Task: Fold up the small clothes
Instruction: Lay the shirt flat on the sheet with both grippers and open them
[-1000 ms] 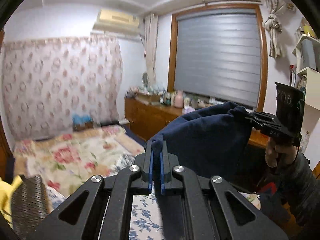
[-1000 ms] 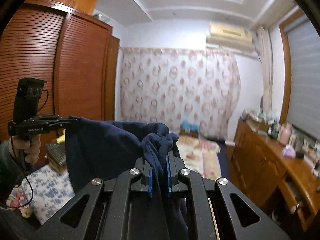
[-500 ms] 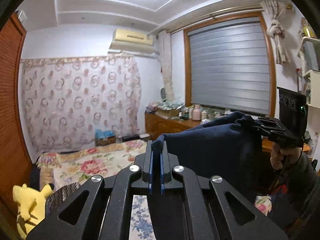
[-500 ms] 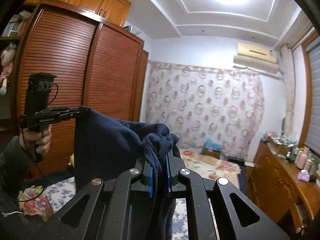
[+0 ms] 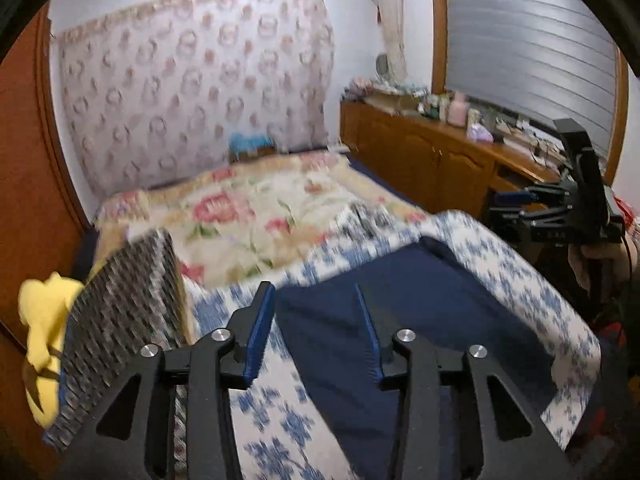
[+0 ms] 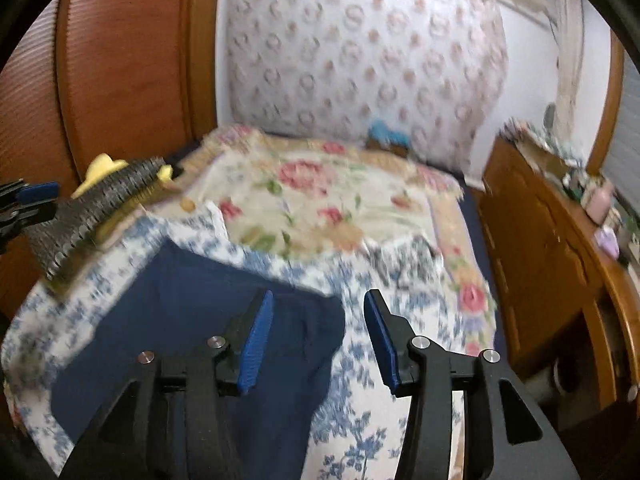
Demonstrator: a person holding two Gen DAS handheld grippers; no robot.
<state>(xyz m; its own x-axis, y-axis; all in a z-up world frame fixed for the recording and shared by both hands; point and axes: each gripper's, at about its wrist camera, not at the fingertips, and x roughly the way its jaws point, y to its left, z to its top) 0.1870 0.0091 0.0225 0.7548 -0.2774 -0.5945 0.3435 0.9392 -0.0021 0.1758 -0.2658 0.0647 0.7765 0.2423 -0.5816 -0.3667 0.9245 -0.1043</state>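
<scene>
A plain navy garment (image 5: 420, 320) lies on a white cover with blue flowers (image 5: 520, 280). Beyond it is a cream quilt with pink roses (image 5: 248, 216). A grey woven cushion (image 5: 120, 308) hides a yellow toy (image 5: 40, 312), possibly plush. Each tool (image 5: 316, 328) is black with blue pads (image 5: 256, 332).

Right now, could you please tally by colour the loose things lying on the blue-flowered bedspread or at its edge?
Navy: 1, the navy garment, lying spread on the bedspread.
Grey woven: 1, the woven cushion.
Yellow: 1, the yellow plush toy, behind the cushion.
Total: 3.
</scene>
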